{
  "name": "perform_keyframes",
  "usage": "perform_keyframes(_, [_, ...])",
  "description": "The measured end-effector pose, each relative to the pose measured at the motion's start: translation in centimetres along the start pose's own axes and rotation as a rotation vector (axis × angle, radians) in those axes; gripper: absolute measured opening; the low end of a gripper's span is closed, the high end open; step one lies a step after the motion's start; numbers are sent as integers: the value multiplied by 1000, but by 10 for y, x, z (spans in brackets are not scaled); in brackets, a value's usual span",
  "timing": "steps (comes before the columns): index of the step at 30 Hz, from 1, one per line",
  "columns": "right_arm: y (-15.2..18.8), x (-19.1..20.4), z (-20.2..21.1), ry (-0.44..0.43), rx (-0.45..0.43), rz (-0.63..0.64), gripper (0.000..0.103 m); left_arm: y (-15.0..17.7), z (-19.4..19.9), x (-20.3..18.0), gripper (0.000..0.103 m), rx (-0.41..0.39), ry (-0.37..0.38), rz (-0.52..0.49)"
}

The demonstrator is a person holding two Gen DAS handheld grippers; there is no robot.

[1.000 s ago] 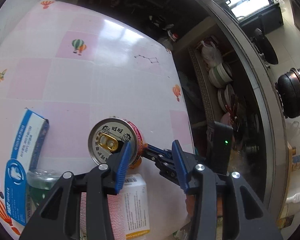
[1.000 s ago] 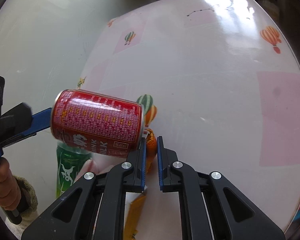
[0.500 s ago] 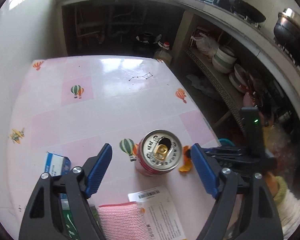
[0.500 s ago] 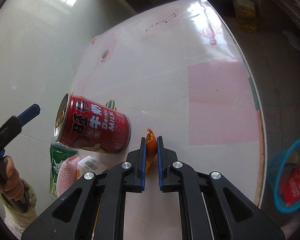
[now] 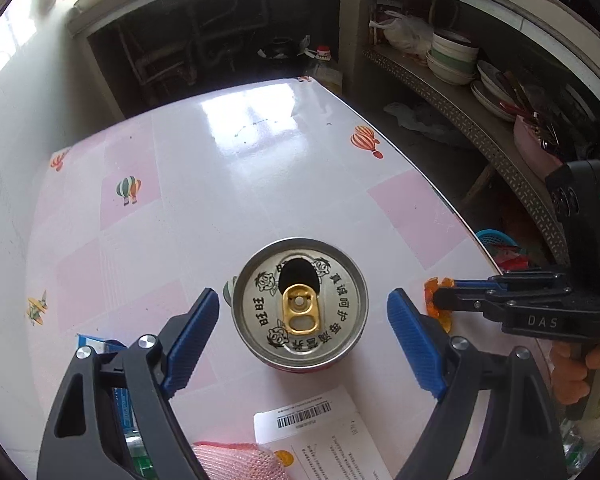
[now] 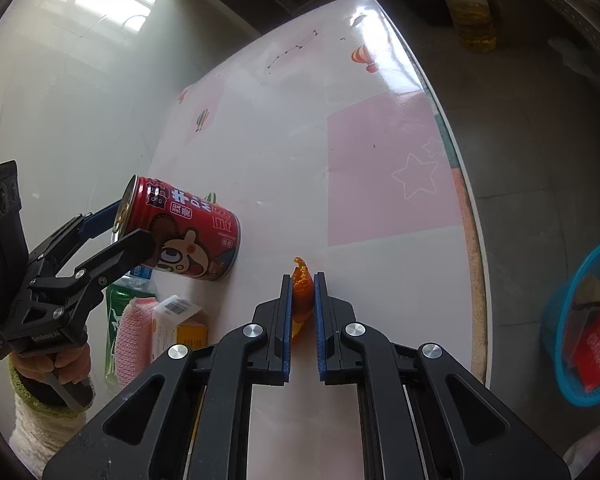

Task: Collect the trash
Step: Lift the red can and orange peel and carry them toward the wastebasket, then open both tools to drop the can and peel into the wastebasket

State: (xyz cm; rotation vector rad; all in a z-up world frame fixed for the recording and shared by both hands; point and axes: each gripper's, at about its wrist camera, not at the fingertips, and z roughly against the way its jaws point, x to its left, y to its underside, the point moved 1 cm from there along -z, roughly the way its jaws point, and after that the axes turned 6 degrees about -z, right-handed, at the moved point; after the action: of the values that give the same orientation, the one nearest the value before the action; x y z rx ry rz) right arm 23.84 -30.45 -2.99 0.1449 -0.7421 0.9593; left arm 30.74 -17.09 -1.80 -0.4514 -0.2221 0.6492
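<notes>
You see a glossy table [image 5: 228, 184] mirroring the window, a can [image 5: 300, 300] with a brushed metal lid and gold tab, its red side [image 6: 188, 236] shiny, ribbed blue pads [image 5: 192, 336] on matt black plastic arms, pink bubbly foam [image 5: 236, 460], and a blue plastic mesh basket [image 6: 560, 364]

Daylight from a window falls on the glossy table [image 5: 204, 208], leaving a white glare patch at its far end in both views. The shelves [image 5: 452, 116] and the recess under the counter stay dim. Shadows are soft and short. Both pictures are sharp at the centre, with strong fisheye bending and black vignetting in the corners. No motion blur shows.
</notes>
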Motion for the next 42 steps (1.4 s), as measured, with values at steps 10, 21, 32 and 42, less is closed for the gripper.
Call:
perform_keyframes(10, [4,-13,1,-47,-21,-39,8,5,-10,4,64,12,18,88])
perform_keyframes(21, [20,-23,30,-84,-69,-67,8,9,21,2,64,-22,32,147])
perform_keyframes(32, [46,-57,125,-137,-250,-111,8,-9,87,-65,64,-97,146,82])
perform_keyframes(42, [104,-148,229,27,-477,-252,8,-41,93,-197,64,-102,320,-86])
